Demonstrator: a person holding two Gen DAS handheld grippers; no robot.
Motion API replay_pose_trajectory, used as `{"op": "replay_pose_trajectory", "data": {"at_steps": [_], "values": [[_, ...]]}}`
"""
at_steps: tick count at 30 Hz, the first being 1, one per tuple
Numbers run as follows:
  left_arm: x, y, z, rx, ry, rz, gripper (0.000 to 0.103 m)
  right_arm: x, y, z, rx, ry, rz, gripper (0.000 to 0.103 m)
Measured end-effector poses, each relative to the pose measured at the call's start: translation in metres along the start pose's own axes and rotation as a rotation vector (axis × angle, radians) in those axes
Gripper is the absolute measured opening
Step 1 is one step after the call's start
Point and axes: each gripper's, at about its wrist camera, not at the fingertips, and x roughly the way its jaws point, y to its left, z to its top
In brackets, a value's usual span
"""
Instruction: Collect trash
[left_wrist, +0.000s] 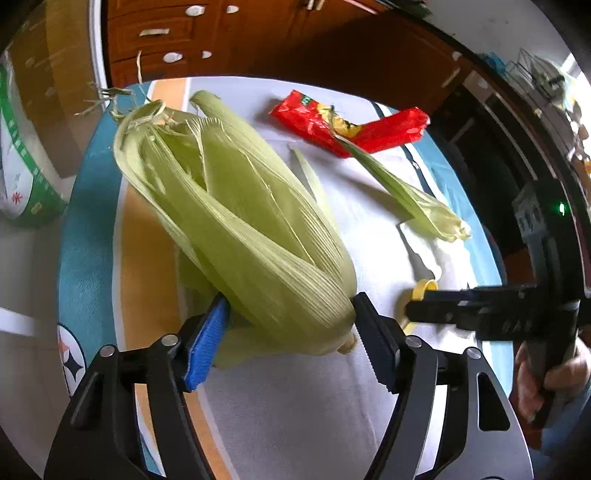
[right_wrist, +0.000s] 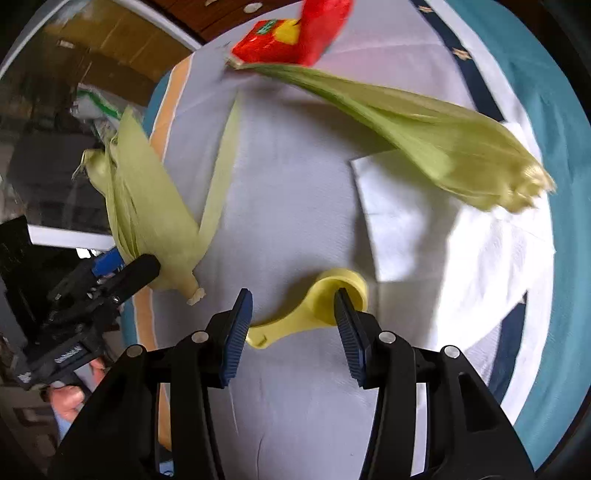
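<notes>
Task is looking barely underway: most of the trash is still lying on the cloth-covered table (left_wrist: 280, 413), w/ no bin showing in either view. The left gripper (left_wrist: 291, 343) is pinching the big bundle of corn husks (left_wrist: 236, 221) near its stem end, both pads pressing the husk, and the bundle seems to be tipping up off the cloth, though the fisheye makes that hard to judge. The right gripper (right_wrist: 291, 325) is hanging over the yellow scoop (right_wrist: 314, 306), jaws about half open; one finger is sitting in the scoop's bowl, the other beside the handle, and nothing is clamped yet. Still left: the red snack wrapper (right_wrist: 291, 37) at the far edge, the second husk (right_wrist: 424, 140) lying diagonally just below it, a thin loose husk strip (right_wrist: 221, 162) btwn the two, and a white paper napkin (right_wrist: 406, 221) near the scoop. So approx one item is in hand and one is being lined up.
</notes>
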Motion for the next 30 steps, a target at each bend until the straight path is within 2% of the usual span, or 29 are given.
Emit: {"op": "replay_pose_trajectory", "data": {"at_steps": [2, 3, 4, 6, 8, 9, 10, 12, 15, 21, 25, 28, 30], "values": [[0.001, -0.001, 0.004, -0.022, -0.009, 0.019, 0.075, 0.002, 0.011, -0.002, -0.04, -0.014, -0.032, 0.041], [0.002, -0.002, 0.007, -0.028, -0.015, 0.028, 0.076, 0.003, 0.015, -0.005, -0.074, -0.03, -0.06, 0.032], [0.003, -0.003, 0.01, -0.036, -0.018, 0.032, 0.077, 0.005, 0.018, -0.007, -0.092, -0.03, -0.074, 0.014], [0.008, -0.004, 0.016, -0.056, -0.027, 0.031, 0.078, 0.003, 0.02, -0.011, -0.1, -0.064, -0.075, 0.011], [0.014, -0.008, 0.022, -0.059, -0.027, 0.032, 0.077, 0.0, 0.017, -0.011, -0.091, -0.085, -0.063, 0.003], [0.016, -0.011, 0.024, -0.049, -0.031, 0.039, 0.075, -0.002, 0.015, -0.011, -0.084, -0.089, -0.053, 0.002], [0.018, -0.014, 0.025, -0.036, -0.037, 0.045, 0.068, -0.005, 0.012, -0.011, -0.08, -0.094, -0.044, 0.002], [0.021, -0.023, 0.027, 0.005, -0.044, 0.023, 0.043, -0.012, 0.008, -0.011, -0.075, -0.107, -0.029, 0.002], [0.016, -0.038, 0.025, 0.059, -0.06, 0.023, 0.028, -0.022, 0.005, -0.012, -0.058, -0.132, 0.009, 0.002], [-0.001, -0.049, 0.014, 0.096, -0.063, -0.005, 0.026, -0.041, -0.001, -0.014, -0.031, -0.175, 0.093, 0.001], [-0.01, -0.051, 0.007, 0.117, -0.062, 0.013, 0.026, -0.036, -0.003, -0.011, -0.042, -0.153, 0.076, 0.002], [-0.009, -0.051, -0.001, 0.15, -0.039, 0.004, 0.026, -0.028, -0.008, -0.013, -0.026, -0.133, 0.05, 0.007], [-0.006, -0.051, -0.01, 0.182, -0.013, 0.002, 0.026, -0.024, -0.017, -0.017, -0.019, -0.108, 0.045, 0.02]]}}
